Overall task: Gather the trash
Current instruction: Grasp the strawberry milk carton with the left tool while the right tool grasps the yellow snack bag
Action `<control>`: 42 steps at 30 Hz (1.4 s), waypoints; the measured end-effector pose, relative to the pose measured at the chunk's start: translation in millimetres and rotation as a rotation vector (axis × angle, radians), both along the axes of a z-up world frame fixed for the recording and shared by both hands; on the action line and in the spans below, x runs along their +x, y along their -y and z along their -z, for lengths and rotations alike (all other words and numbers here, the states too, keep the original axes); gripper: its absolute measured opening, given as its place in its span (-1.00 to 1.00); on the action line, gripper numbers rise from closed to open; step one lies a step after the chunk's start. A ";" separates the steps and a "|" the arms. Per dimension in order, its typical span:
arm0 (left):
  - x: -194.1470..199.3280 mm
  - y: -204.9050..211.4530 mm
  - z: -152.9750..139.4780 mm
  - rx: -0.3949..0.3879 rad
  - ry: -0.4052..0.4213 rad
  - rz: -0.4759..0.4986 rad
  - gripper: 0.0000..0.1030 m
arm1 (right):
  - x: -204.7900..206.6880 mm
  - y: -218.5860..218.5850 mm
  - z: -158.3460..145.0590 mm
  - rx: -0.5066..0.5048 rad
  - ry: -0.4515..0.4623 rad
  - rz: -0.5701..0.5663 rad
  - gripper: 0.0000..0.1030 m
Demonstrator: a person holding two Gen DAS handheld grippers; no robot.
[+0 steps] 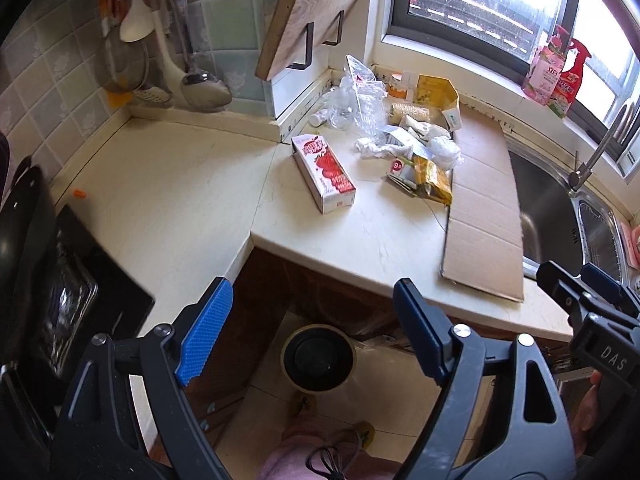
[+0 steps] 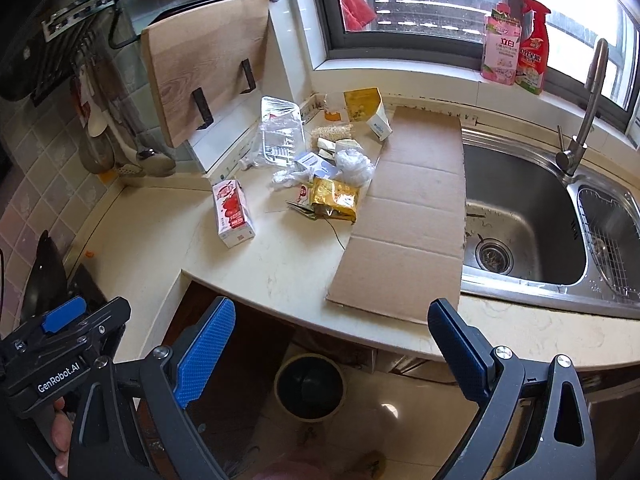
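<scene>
- Trash sits heaped at the back of the cream stone surface (image 2: pixel 280 272), near the window corner: a crinkled gold foil packet (image 2: pixel 335 199), a clear plastic tray (image 2: pixel 280 130), balled white tissue (image 2: pixel 354 164) and a yellow carton (image 2: pixel 366 110).
- Red-and-white strawberry milk carton (image 2: pixel 233 214) lies on its side, apart from the heap, to its left.
- Flat brown corrugated cardboard sheet (image 2: pixel 404 220) runs from the heap to the front edge, its right side overhanging the steel sink (image 2: pixel 520 208).
- Bare surface lies open along the front edge.
- Left gripper (image 1: pixel 308 328) fingers spread wide, holding nothing, out past the front edge.
- Right gripper (image 2: pixel 332 344) equally wide, empty, above the round black-lined bin (image 2: pixel 310 388) on the floor.
</scene>
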State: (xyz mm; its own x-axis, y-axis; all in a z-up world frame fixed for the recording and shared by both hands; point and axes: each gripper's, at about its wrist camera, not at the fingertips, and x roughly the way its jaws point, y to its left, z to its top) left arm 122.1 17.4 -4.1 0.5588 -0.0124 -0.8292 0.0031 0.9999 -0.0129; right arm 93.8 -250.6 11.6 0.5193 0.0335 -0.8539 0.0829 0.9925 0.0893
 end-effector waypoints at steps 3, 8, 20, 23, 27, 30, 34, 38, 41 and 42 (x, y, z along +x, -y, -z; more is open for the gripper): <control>45.6 0.2 15.6 0.008 -0.018 0.023 0.57 | 41.3 6.6 17.6 0.009 -0.021 0.023 0.92; 127.7 5.3 54.9 -0.015 -0.076 0.059 0.57 | 109.9 15.8 55.8 0.033 -0.052 0.050 0.92; 255.0 0.5 134.3 -0.156 -0.207 -0.069 0.57 | 236.9 26.6 142.2 0.126 -0.087 0.049 0.78; 268.5 1.6 147.6 -0.151 -0.231 -0.093 0.57 | 256.8 22.2 157.3 0.117 -0.115 0.024 0.62; 281.6 7.8 161.8 -0.133 -0.251 -0.100 0.57 | 279.8 15.3 181.9 0.085 -0.157 0.005 0.58; 289.3 10.4 172.4 -0.117 -0.270 -0.101 0.57 | 291.0 10.5 198.5 0.062 -0.193 -0.004 0.54; 289.6 4.4 178.6 -0.125 -0.278 -0.105 0.56 | 292.4 7.8 208.2 0.055 -0.208 -0.008 0.22; 284.8 -2.3 180.9 -0.154 -0.278 -0.104 0.07 | 288.3 9.4 205.5 0.086 -0.193 0.000 -0.16; 280.6 -4.9 181.1 -0.146 -0.272 -0.114 0.07 | 283.3 9.3 201.4 0.094 -0.184 -0.008 -0.30; 278.9 -6.0 181.1 -0.139 -0.267 -0.120 0.06 | 280.9 8.9 199.2 0.089 -0.177 -0.010 -0.31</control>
State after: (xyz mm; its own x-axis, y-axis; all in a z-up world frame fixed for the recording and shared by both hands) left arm 401.0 23.4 -185.2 0.3263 -0.0830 -0.9416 -0.1365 0.9816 -0.1338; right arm 374.7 -259.4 -187.6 0.3610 0.1171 -0.9252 0.0954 0.9822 0.1615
